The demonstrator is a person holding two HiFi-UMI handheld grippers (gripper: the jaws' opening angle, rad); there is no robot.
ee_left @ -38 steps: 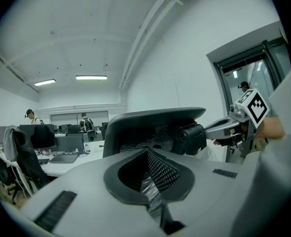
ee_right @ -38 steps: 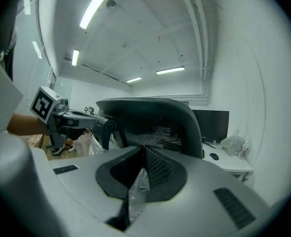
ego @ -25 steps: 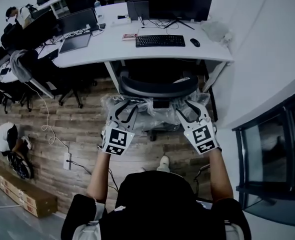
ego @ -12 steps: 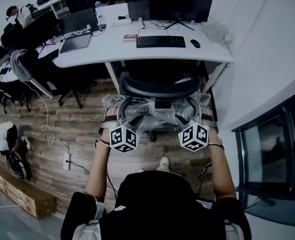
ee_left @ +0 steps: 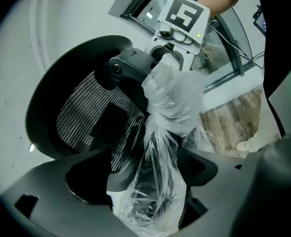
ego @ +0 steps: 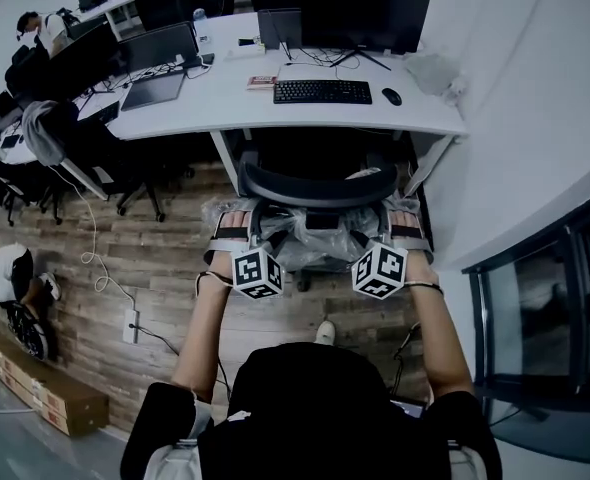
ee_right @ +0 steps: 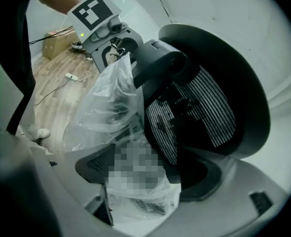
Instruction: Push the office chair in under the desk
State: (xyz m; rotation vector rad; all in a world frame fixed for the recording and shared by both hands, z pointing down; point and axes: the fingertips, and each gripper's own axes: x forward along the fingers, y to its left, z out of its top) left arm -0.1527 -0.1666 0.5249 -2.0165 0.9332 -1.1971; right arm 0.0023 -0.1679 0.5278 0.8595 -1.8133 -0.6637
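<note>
A black mesh-backed office chair (ego: 320, 183) stands at the white desk (ego: 225, 93), its back at the desk's front edge, its seat and armrests wrapped in clear plastic. My left gripper (ego: 231, 230) straddles the chair's left armrest (ee_left: 160, 147). Its jaws are opening and stand wide, with the wrapped armrest between them. My right gripper (ego: 403, 226) straddles the right armrest (ee_right: 111, 107) in the same way, jaws wide apart on either side of the plastic. The mesh back (ee_left: 93, 117) fills much of both gripper views.
On the desk are a keyboard (ego: 322, 91), mouse (ego: 391, 96), monitor (ego: 360, 13) and laptop (ego: 155, 83). A white wall and dark glass cabinet (ego: 545, 308) close the right side. Other chairs (ego: 95, 143), a crouching person (ego: 0, 278), a cardboard box (ego: 40, 383) and floor cable (ego: 130, 323) are at left.
Both grippers turned and moved forward from behind the seat onto the two armrests, and their jaws went from nearly closed to wide apart.
</note>
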